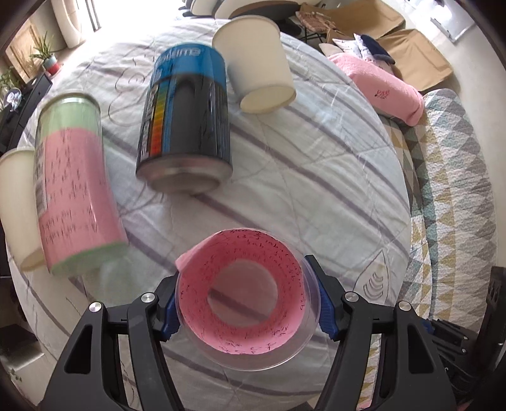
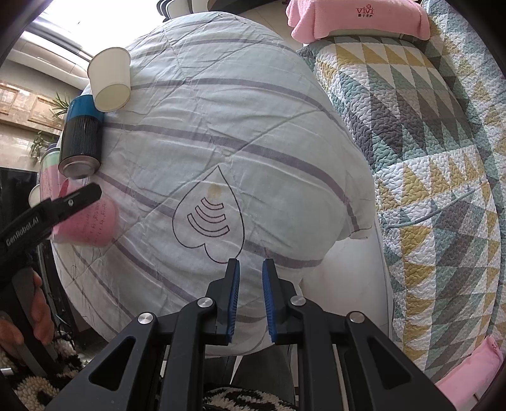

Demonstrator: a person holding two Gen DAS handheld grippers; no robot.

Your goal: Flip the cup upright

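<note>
My left gripper (image 1: 245, 300) is shut on a clear plastic cup lined with pink written paper (image 1: 243, 300). The cup's open mouth faces the camera, and it is held above the striped cloth. In the right wrist view the same cup (image 2: 91, 221) lies on its side in the left gripper (image 2: 74, 202), base toward the table's middle. My right gripper (image 2: 250, 278) is slightly open and empty, near the table's front edge, below a drawn heart (image 2: 208, 215).
On the round table with the striped cloth (image 1: 316, 177) stand an upside-down paper cup (image 1: 257, 63), a blue and black can (image 1: 186, 117), a pink and green lined cup (image 1: 72, 189) and another paper cup (image 1: 15, 205). A quilted sofa (image 2: 427, 158) with a pink pillow (image 2: 357, 15) lies to the right.
</note>
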